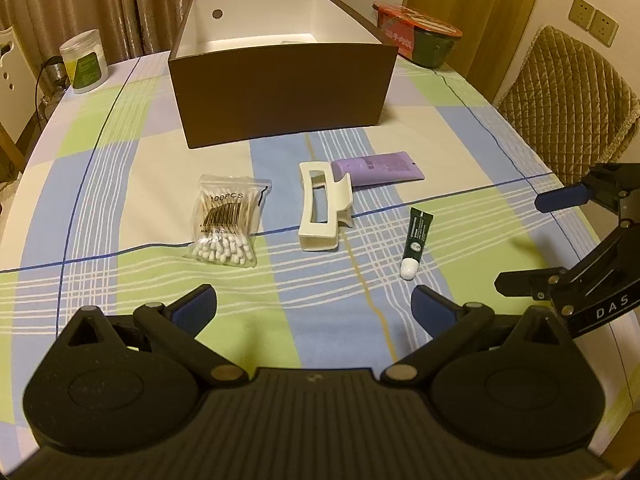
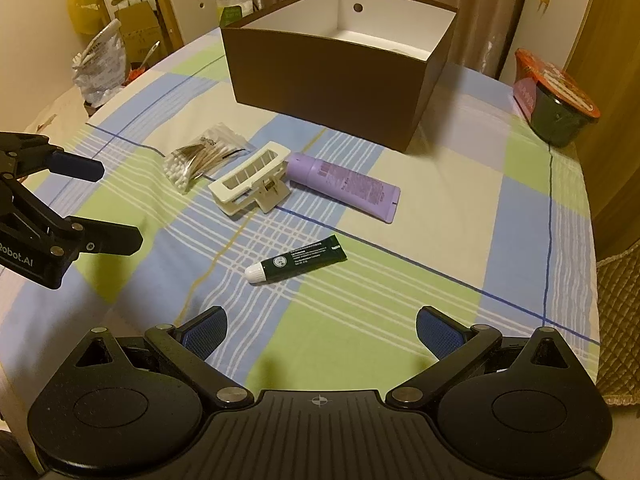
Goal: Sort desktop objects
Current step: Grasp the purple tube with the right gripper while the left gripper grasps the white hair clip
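Only right view: crumpled bag (image 2: 98,68) | left view: jar (image 1: 85,61)

A table under a checked tablecloth (image 1: 120,288) carries a brown box (image 1: 280,96) at the far side; nearer lie a cotton-swab bag (image 1: 226,222), white hair claw (image 1: 322,206), purple tube (image 1: 384,168) and small green tube (image 1: 414,240).

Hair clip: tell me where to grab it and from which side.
Come from above and close across the long rectangular frame of the white hair clip, near its middle. It lies flat, frame up, with the purple tube touching one end, so stay away from that end.
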Motion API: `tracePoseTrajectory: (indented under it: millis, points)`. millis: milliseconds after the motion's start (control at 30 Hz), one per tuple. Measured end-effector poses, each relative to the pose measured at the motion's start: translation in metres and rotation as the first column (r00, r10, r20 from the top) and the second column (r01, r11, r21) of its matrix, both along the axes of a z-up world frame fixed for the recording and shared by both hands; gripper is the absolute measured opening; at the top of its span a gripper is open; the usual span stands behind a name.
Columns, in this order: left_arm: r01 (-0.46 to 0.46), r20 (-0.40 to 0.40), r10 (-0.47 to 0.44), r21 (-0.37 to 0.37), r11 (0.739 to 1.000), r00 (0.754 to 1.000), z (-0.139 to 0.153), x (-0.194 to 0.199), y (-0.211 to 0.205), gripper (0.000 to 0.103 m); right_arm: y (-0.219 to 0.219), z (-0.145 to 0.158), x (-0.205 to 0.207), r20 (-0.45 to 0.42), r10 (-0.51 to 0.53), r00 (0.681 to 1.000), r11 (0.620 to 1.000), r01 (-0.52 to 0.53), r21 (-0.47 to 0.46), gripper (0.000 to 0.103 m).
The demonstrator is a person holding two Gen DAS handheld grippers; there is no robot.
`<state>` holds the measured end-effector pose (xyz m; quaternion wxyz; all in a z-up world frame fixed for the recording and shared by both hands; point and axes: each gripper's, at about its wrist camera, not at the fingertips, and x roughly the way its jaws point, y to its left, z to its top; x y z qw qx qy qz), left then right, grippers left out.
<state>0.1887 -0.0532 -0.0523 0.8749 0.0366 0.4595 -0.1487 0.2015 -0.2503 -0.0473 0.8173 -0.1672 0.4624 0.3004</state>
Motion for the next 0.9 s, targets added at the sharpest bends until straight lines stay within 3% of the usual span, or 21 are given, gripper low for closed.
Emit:
tracePoseTrajectory:
  millis: [267,467,600,733,900]
  points:
    - [0.006,0.011,-0.006,0.006,1.0,1.0,-0.003,0.013,-0.003,0.095,0.004,-0.003,0.017,0.032,0.036,0.999,0.999,-0.036,-0.023,0.103]
    - [0.041,0.033,-0.042,0.029,0.999,0.999,-0.01,0.033,-0.018,0.092,0.015,-0.008,0.041,0.091,0.126,0.988,0.99,-0.12,-0.068,0.103]
    - [0.056,0.036,-0.057,0.038,0.998,0.998,-0.022,0.049,-0.028,0.081,0.025,-0.016,0.058,0.113,0.191,0.975,0.978,-0.18,-0.1,0.103]
    - [0.079,0.033,-0.081,0.047,0.996,0.996,-0.035,0.064,-0.037,0.078,0.033,-0.025,0.073,0.121,0.244,0.962,0.965,-0.228,-0.128,0.103]
    - [0.105,0.011,-0.106,0.057,0.993,0.994,-0.051,0.079,-0.044,0.064,0.042,-0.032,0.085,0.118,0.287,0.951,0.952,-0.269,-0.146,0.103]
